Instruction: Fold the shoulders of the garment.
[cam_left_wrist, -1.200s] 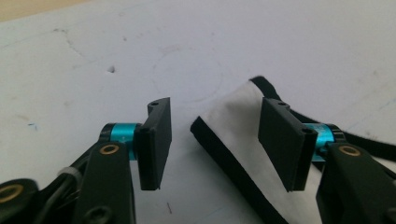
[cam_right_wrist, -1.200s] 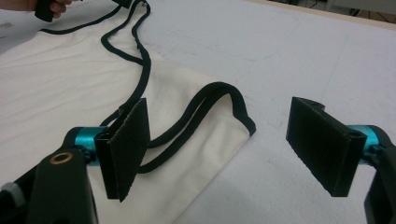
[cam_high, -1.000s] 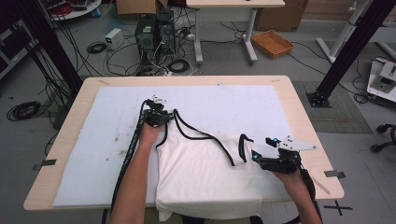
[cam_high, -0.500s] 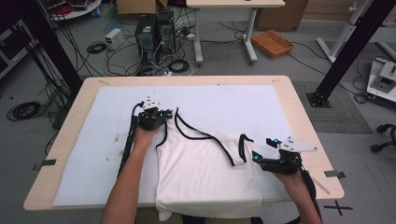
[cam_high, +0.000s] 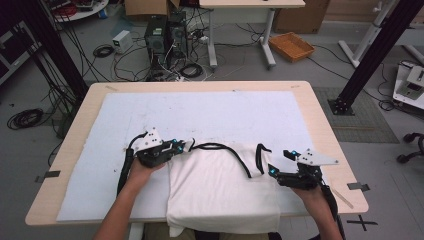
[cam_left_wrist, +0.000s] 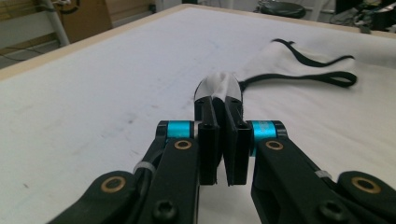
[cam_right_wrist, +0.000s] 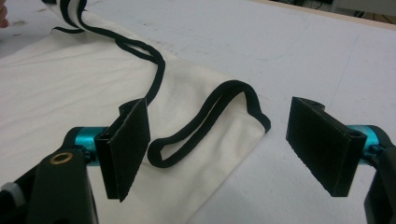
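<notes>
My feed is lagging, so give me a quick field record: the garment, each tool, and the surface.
garment: white top with black straps, lying flat, hem over the near table edge
left tool: shut on the top's left corner
right tool: open, jaws either side of the right strap loop, not gripping
surface: white mat on a wooden table

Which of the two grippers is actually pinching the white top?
The left gripper: its jaws are clamped on a shoulder strap of the white top. The right gripper stands open beside it.
</notes>
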